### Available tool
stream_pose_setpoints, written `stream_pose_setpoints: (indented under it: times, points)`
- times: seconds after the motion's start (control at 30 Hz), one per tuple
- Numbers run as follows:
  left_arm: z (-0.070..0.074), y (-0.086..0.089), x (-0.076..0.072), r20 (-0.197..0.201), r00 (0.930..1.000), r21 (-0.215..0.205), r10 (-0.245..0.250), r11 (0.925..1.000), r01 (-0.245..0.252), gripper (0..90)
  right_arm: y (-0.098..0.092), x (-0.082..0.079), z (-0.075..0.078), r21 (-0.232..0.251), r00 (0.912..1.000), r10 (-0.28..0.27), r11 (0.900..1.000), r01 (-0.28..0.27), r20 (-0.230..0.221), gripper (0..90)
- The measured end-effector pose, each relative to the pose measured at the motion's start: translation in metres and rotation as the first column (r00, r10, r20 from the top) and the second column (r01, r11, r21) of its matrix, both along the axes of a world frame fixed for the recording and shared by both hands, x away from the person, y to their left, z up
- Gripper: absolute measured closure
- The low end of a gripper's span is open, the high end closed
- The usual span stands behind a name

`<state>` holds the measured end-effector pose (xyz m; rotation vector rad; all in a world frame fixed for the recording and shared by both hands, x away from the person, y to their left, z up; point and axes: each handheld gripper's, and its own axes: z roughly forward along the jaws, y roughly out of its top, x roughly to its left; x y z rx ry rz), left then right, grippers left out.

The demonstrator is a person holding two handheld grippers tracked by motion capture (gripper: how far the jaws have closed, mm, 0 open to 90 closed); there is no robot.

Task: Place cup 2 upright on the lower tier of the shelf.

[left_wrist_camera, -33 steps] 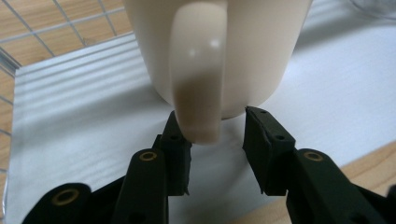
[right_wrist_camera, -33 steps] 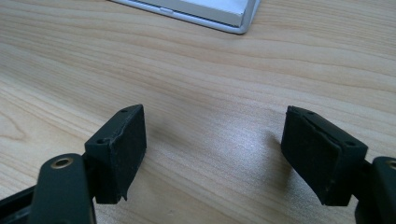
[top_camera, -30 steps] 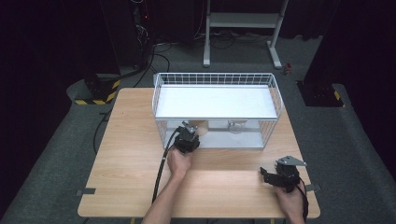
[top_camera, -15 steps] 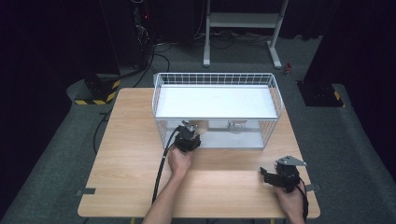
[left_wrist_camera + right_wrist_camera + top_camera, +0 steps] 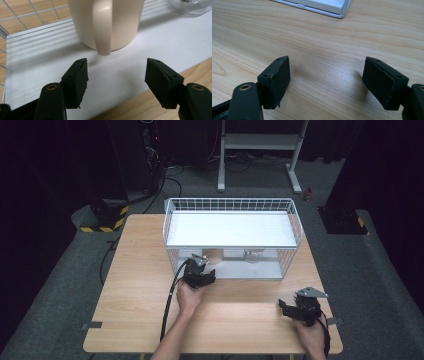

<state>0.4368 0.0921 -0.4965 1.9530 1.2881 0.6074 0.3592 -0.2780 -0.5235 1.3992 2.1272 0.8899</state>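
The wire rack (image 5: 295, 220) sits at the bench's (image 5: 130, 270) far edge. On its lower shelf (image 5: 37, 62) there's a cream mug (image 5: 105, 22) toward the left end, handle facing the left gripper (image 5: 116, 75), jaws apart just short of it. A glass (image 5: 251, 255) stands further right. The right gripper (image 5: 325, 80) is wide open too, near the bench's near right corner.

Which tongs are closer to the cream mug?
The left tongs. They sit open right in front of the cream mug, facing its handle on the lower shelf. The right tongs rest far off over bare table.
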Motion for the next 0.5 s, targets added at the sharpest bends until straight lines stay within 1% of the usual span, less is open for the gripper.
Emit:
stream_pose_setpoints:
  times: [0.07, 0.17, 0.43, 0.5]
  points:
    - [0.001, 0.001, -0.002, -0.001, 1.0, -0.011, -0.003, 0.9999, 0.003, 34.1, 0.0, 0.0, 0.0, -0.001, 1.0, 0.001, 1.0, -0.001, 0.001, 22.3]
    - [0.003, 0.002, -0.005, 0.017, 0.9998, -0.009, -0.014, 0.9999, 0.014, 33.9, 0.0, 0.0, 0.0, -0.001, 1.0, 0.001, 1.0, -0.001, 0.001, 22.3]
    - [0.007, 0.007, -0.01, 0.019, 0.9996, -0.021, -0.021, 0.9996, 0.021, 32.2, 0.0, 0.0, 0.0, -0.001, 1.0, 0.001, 1.0, -0.001, 0.001, 22.3]
    - [0.008, 0.007, -0.012, 0.015, 0.9997, -0.032, -0.02, 0.9993, 0.02, 32.0, 0.0, 0.0, 0.0, -0.001, 1.0, 0.001, 1.0, -0.001, 0.001, 22.4]
